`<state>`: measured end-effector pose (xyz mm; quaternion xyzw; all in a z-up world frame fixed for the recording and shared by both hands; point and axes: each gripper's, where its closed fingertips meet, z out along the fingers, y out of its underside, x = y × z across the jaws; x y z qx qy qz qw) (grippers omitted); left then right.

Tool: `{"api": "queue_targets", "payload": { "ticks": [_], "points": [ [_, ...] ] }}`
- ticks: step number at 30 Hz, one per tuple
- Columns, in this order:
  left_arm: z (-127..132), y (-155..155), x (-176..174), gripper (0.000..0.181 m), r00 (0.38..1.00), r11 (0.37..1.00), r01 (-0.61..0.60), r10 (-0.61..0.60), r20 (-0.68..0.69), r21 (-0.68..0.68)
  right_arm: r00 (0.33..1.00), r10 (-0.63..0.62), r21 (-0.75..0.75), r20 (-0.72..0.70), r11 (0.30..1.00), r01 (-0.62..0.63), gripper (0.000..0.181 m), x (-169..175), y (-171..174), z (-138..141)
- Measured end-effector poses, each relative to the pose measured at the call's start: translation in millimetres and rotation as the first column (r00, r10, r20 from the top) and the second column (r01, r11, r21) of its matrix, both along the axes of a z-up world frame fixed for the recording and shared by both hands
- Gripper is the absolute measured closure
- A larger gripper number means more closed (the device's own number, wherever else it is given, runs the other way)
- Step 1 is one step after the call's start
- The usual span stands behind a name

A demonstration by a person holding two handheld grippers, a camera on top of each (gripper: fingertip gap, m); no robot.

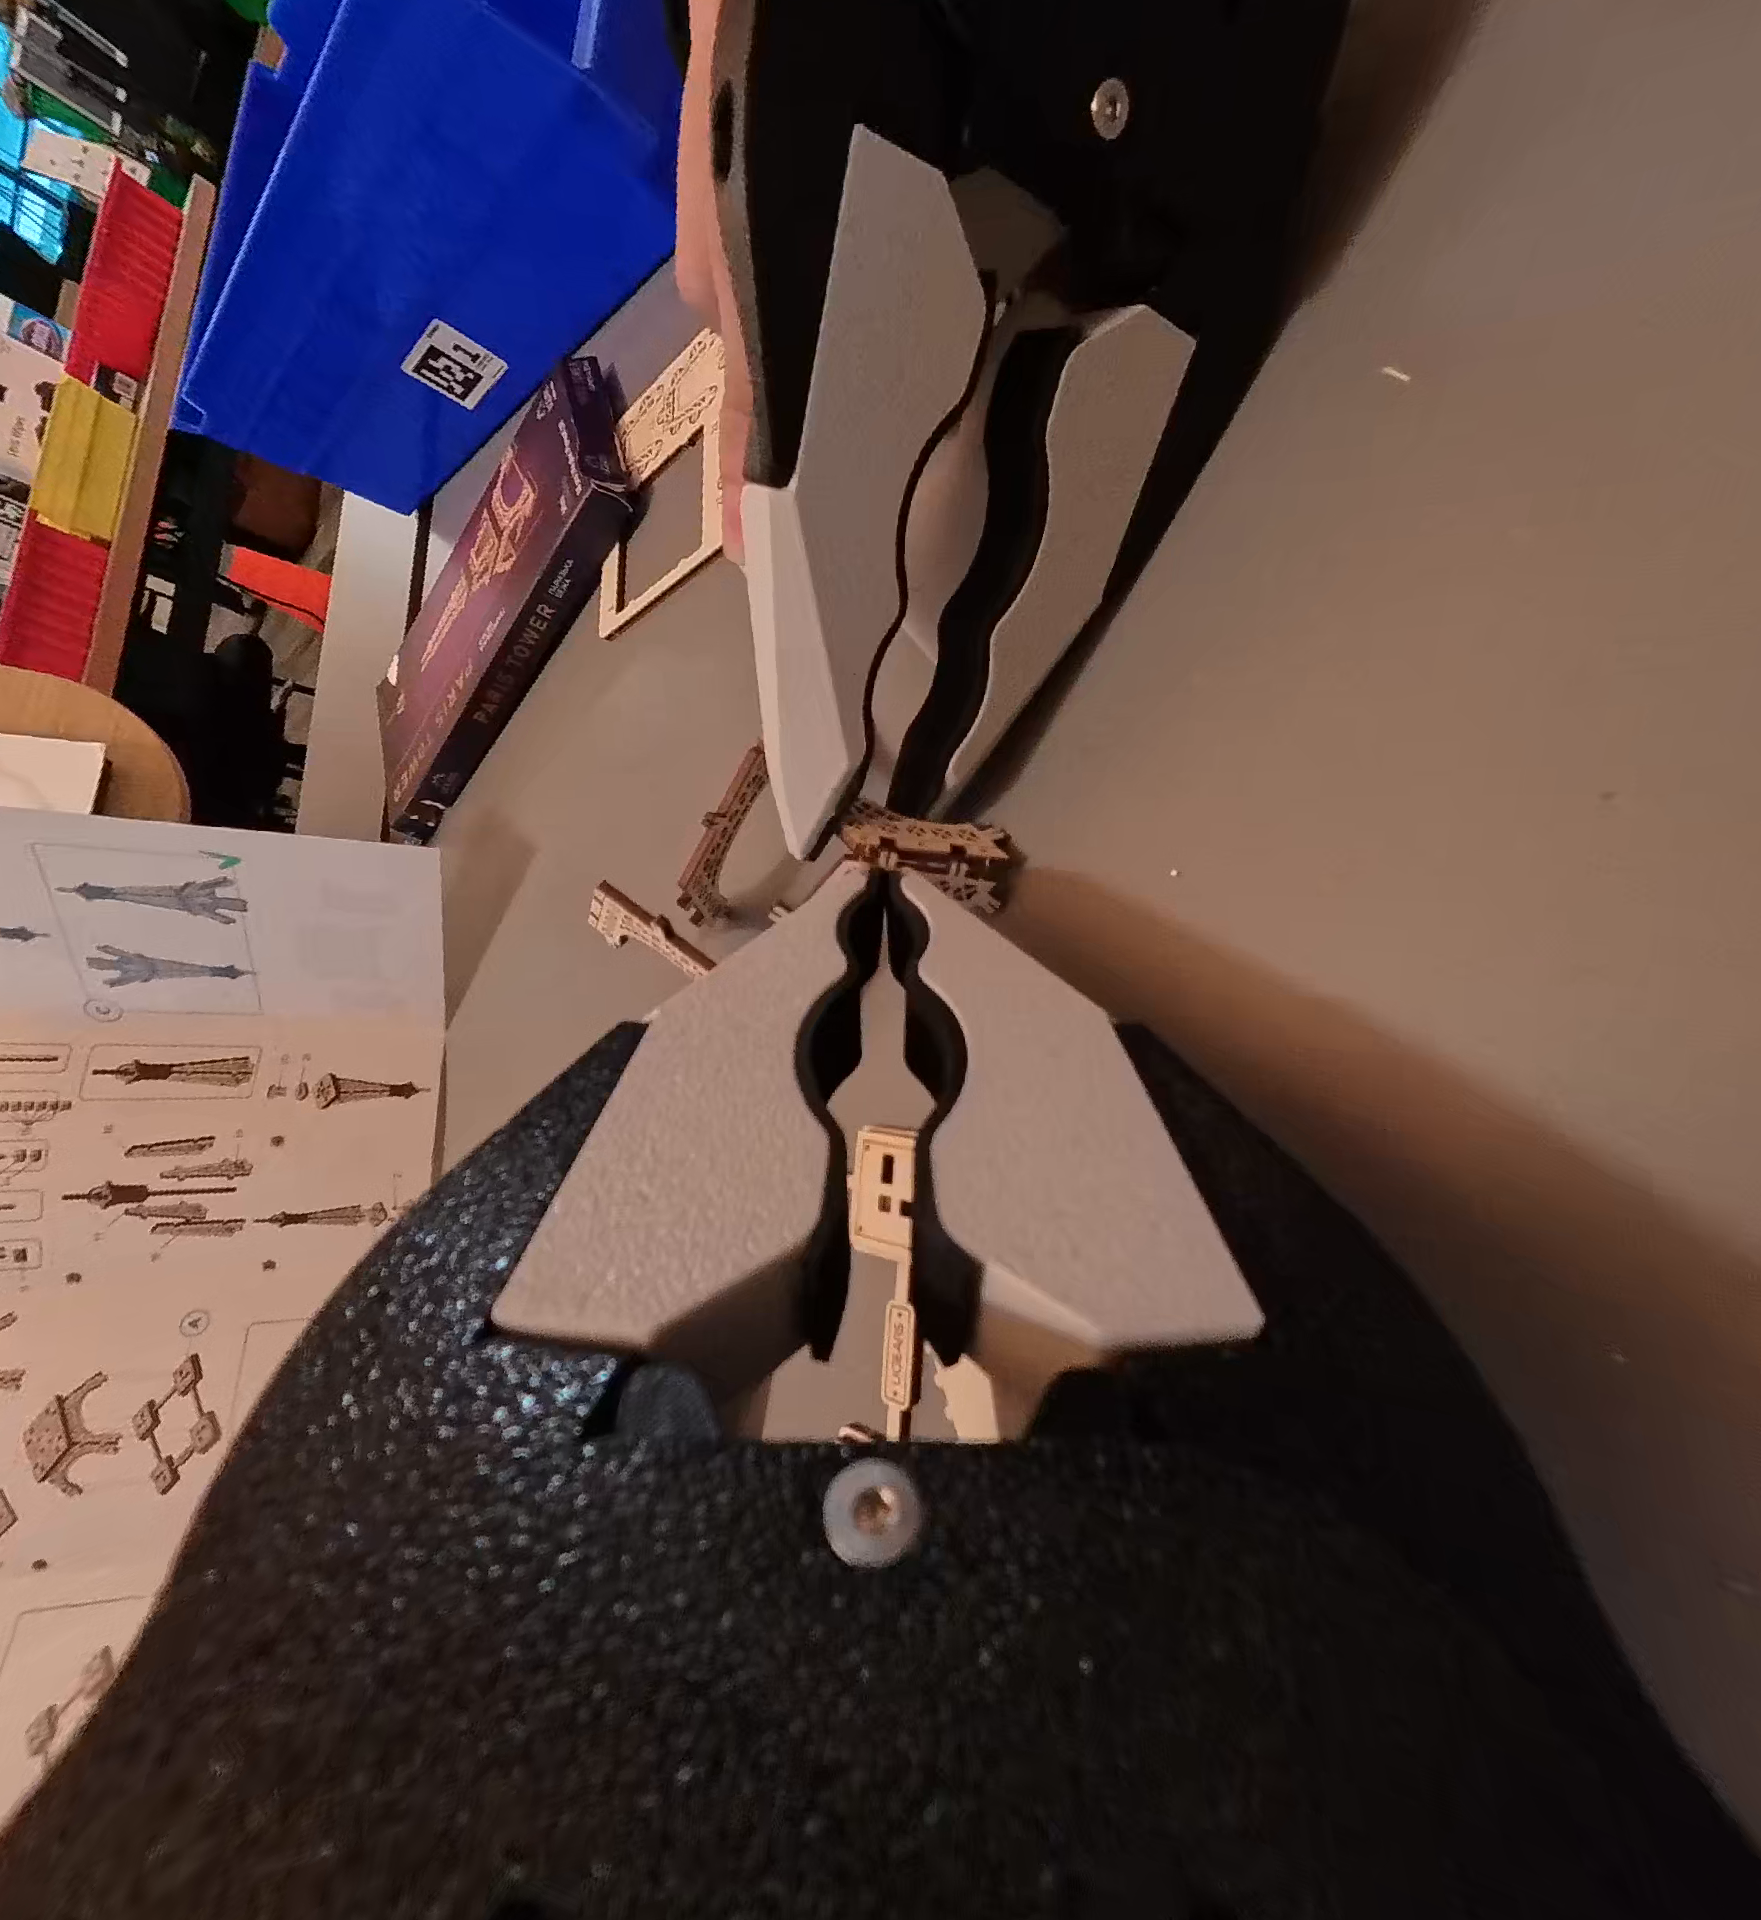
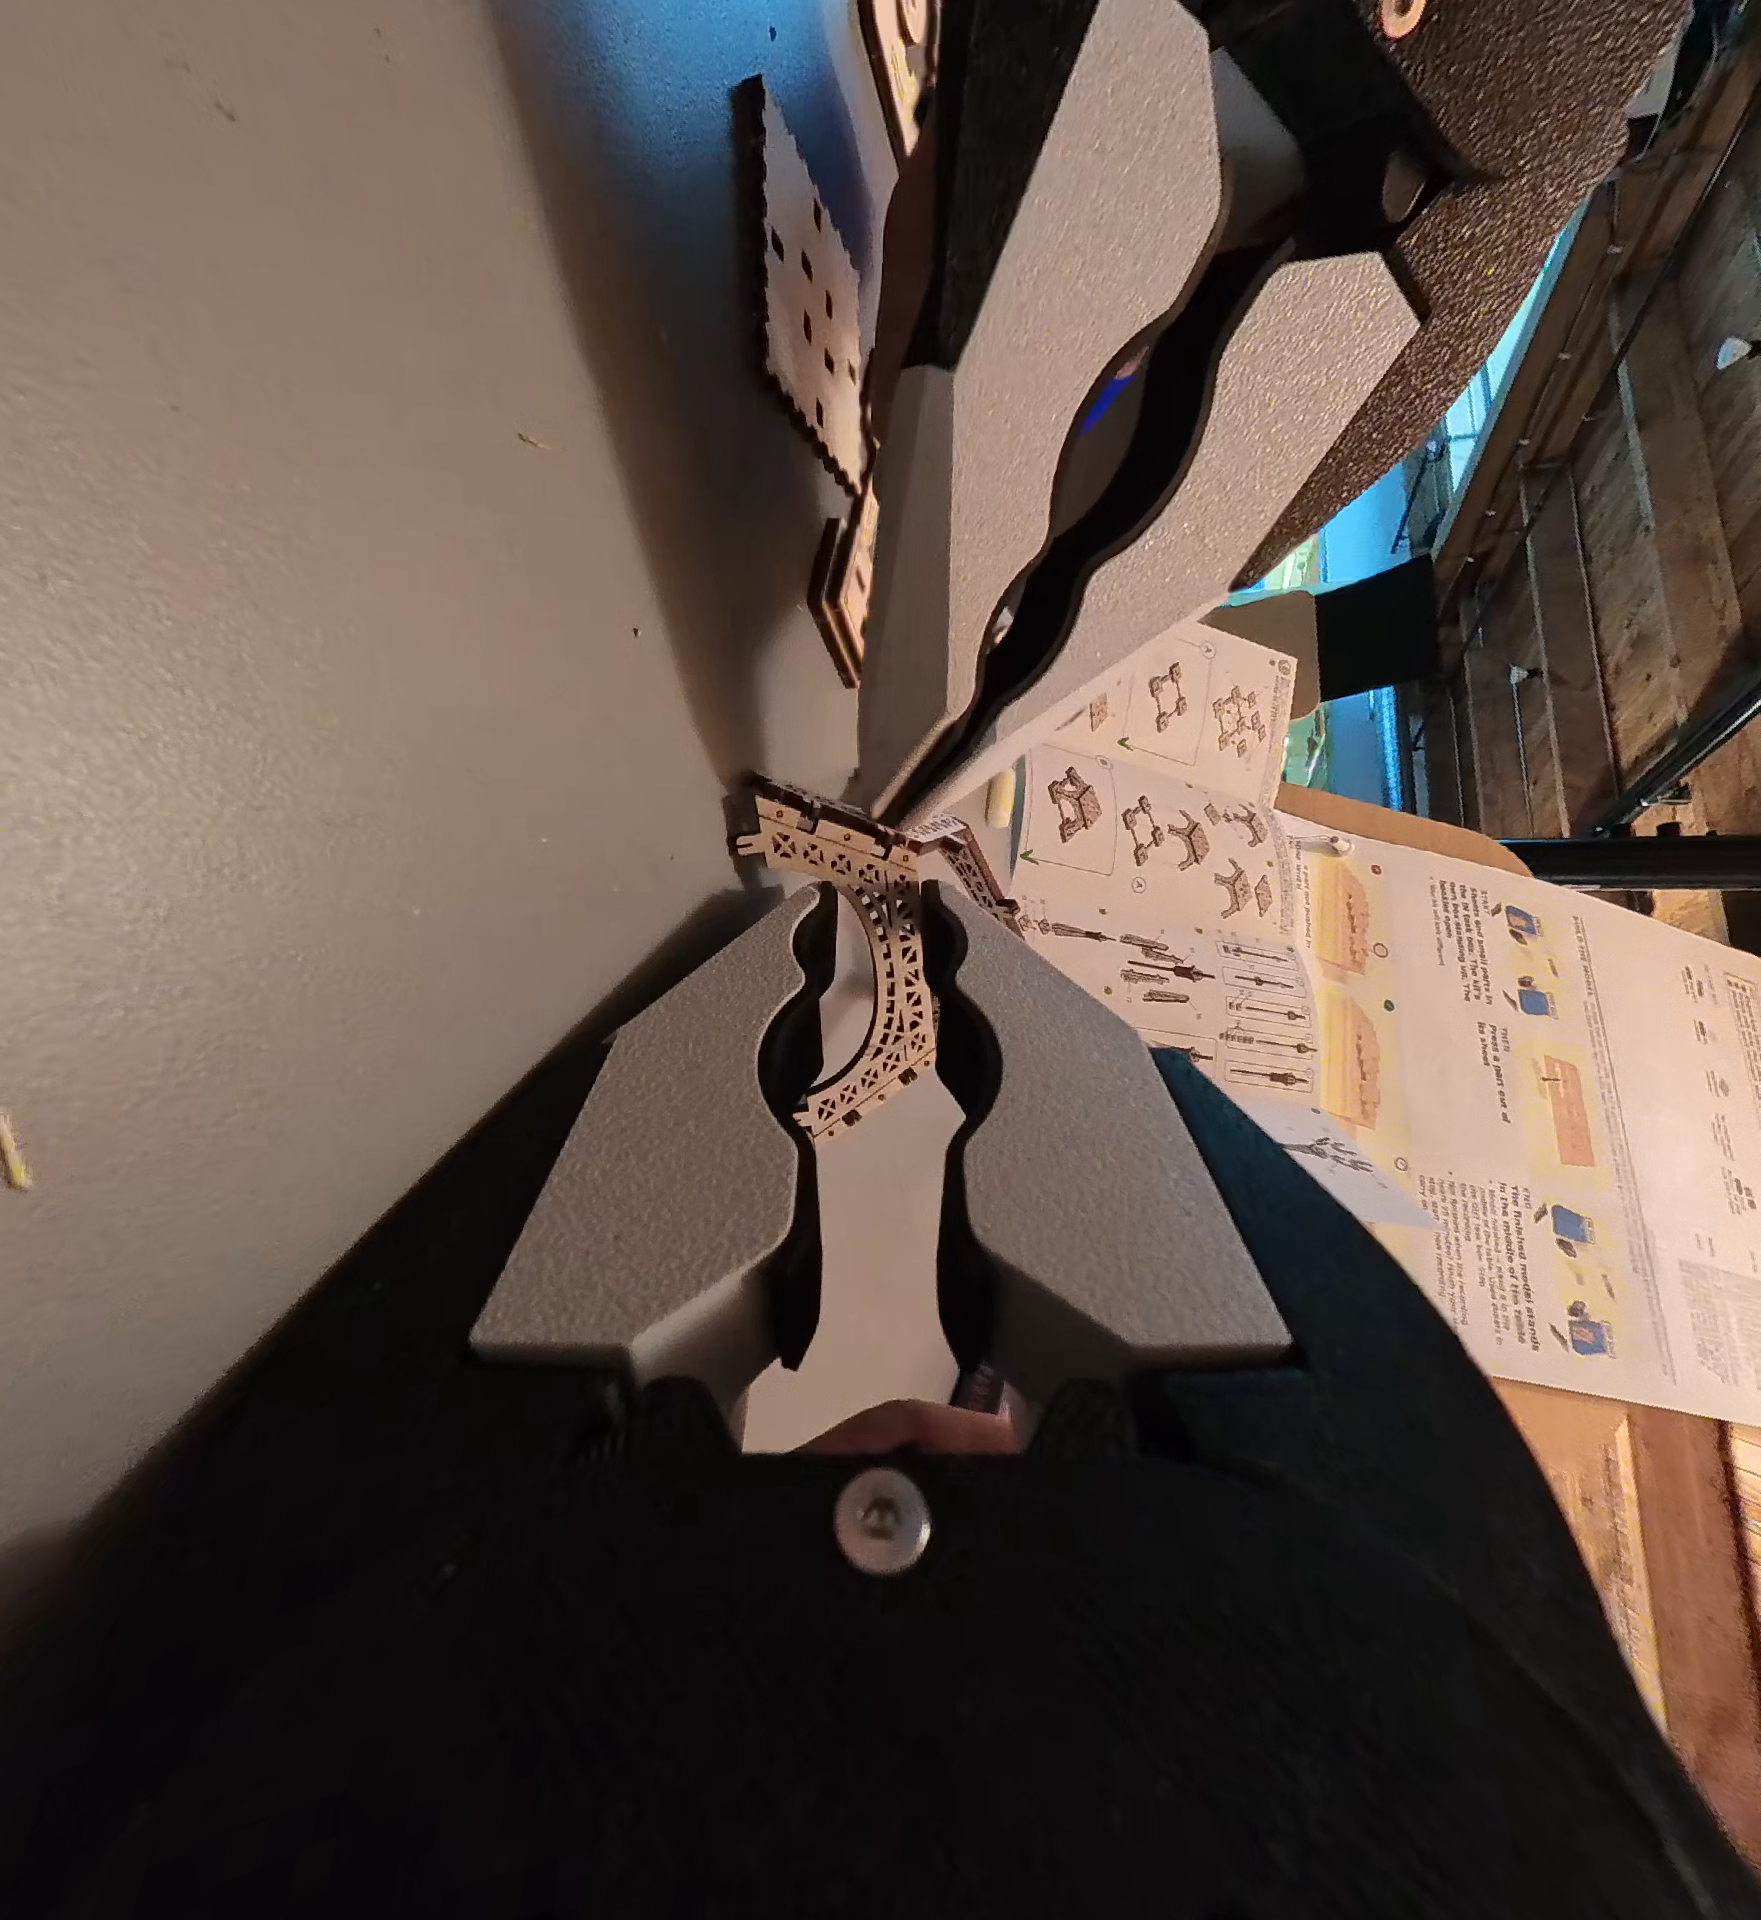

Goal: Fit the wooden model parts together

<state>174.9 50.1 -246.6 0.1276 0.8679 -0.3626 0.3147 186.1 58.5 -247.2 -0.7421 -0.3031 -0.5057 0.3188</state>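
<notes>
The pale laser-cut wooden lattice assembly [image 1: 933, 844] hangs above the grey table [image 1: 1427, 727], pinched from opposite sides between the two tools' tips. The left gripper [image 1: 881, 883] is pressed together on it; the right gripper [image 2: 871, 904] clamps its curved arch leg. Two loose lattice pieces [image 1: 725, 847], apparently, lie behind.

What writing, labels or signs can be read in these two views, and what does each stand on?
I won't quote writing; these bear it:
Dark purple cardboard box on the grey table: printed title.
White sticker on the blue plastic bin: printed code marker.
White paper instruction sheet: headings legible, small print too small.
Thin pale wooden strip seen between the left gripper jaws: engraved wording.
Wooden lattice piece pinched at their tips: no writing.
</notes>
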Motion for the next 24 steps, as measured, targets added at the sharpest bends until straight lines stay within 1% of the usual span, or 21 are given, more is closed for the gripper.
{"api": "queue_targets", "payload": {
  "ticks": [2,10,15,24],
  "points": [
    [1.8,0.1,0.1,0.181,1.000,1.000,-0.001,0.000,0.028,0.007,1.000,0.002,0.001,-0.001,1.000,-0.002,0.168,-0.3,0.3,0.0],
    [0.3,-0.4,-1.2,0.181,1.000,1.000,0.003,-0.003,0.008,0.009,1.000,0.005,0.005,-0.007,1.000,-0.005,0.168,-0.6,0.6,0.3],
    [-0.3,-1.2,-0.7,0.181,0.999,1.000,0.007,-0.007,0.034,0.000,1.000,0.007,0.006,-0.010,1.000,-0.007,0.168,-0.7,0.5,0.4],
    [-1.2,-2.0,2.0,0.181,0.997,0.996,0.045,-0.049,0.060,0.078,1.000,-0.011,0.004,-0.019,1.000,0.011,0.168,1.0,0.6,-0.2]
  ]
}}
